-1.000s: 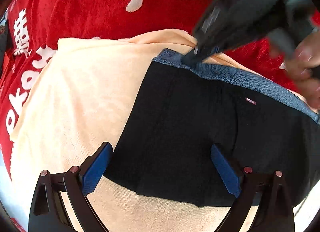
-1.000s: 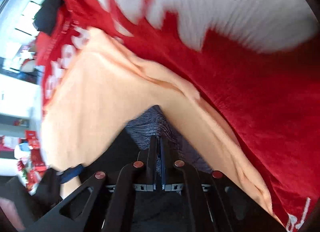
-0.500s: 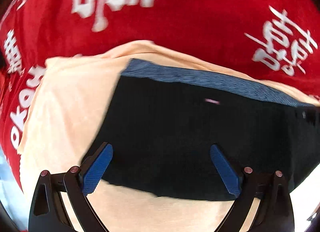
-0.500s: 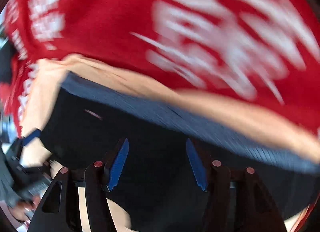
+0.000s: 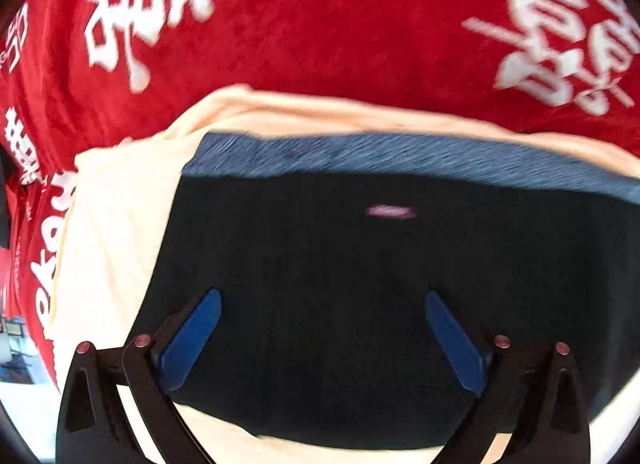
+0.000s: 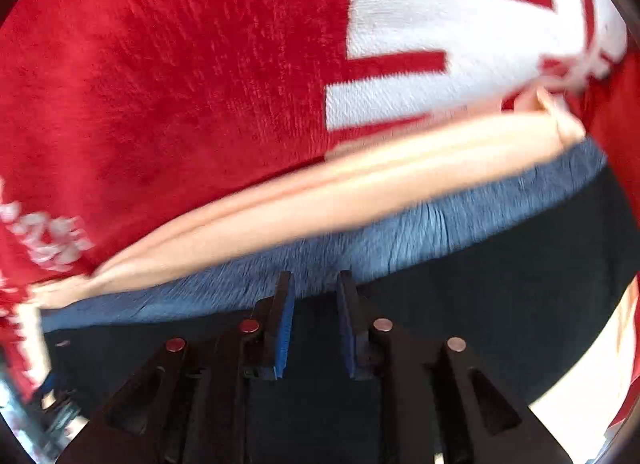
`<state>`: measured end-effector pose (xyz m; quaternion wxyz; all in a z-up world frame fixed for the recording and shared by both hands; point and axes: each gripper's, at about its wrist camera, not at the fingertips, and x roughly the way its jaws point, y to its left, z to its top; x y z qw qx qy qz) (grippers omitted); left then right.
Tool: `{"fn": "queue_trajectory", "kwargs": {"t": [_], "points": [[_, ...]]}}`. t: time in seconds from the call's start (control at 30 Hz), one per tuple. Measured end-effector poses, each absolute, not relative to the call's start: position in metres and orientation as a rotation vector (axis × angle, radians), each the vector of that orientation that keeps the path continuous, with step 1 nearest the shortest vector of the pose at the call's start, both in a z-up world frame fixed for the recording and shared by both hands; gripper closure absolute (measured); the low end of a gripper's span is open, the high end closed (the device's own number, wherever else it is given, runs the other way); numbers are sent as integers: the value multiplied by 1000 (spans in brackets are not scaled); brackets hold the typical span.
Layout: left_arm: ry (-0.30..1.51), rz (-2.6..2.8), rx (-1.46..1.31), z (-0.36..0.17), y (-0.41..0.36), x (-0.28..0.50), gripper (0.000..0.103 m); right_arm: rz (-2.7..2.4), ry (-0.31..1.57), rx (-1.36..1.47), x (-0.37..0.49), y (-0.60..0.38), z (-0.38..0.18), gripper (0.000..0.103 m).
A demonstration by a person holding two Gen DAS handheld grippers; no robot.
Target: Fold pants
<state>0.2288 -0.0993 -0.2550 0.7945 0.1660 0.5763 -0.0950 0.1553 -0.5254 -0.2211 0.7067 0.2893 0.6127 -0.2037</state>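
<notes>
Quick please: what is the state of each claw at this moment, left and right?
Left claw: wide open, empty, above the black pants.
Right claw: partly open, holding nothing, near the blue waistband.

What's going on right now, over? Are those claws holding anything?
Left gripper wide open, empty. Right gripper slightly open over the blue waistband, gripping nothing. Black pants flat on peach towel. Nothing obstructing.

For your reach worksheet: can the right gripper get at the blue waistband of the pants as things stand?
Probably yes: the right gripper sits right at the waistband, jaws slightly apart, nothing between them.
</notes>
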Motion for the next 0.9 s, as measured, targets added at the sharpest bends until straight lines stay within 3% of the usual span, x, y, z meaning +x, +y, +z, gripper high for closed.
{"fn": "queue_trajectory", "kwargs": {"t": [0.17, 0.27, 0.4, 0.5, 0.83, 0.87, 0.9], "points": [[1248, -338, 355, -253, -165, 210, 1, -263, 1404, 554, 141, -458, -222, 53], [1319, -311, 458, -285, -183, 198, 1, -289, 1425, 597, 118, -450, -230, 53], [1286, -297, 435, -277, -163, 195, 1, -112, 1319, 876, 87, -433, -211, 53], [1268, -255, 451, -271, -149, 205, 1, 14, 1297, 1089, 78, -395, -233, 53], [1224, -198, 378, -276, -103, 236, 0, 57, 1217, 1357, 86, -371, -287, 53], [1225, -201, 375, -277, -103, 237, 0, 50, 1216, 1370, 91, -373, -288, 66], [1234, -202, 377, -277, -104, 238, 0, 21, 1228, 1342, 93, -377, -284, 95]]}}
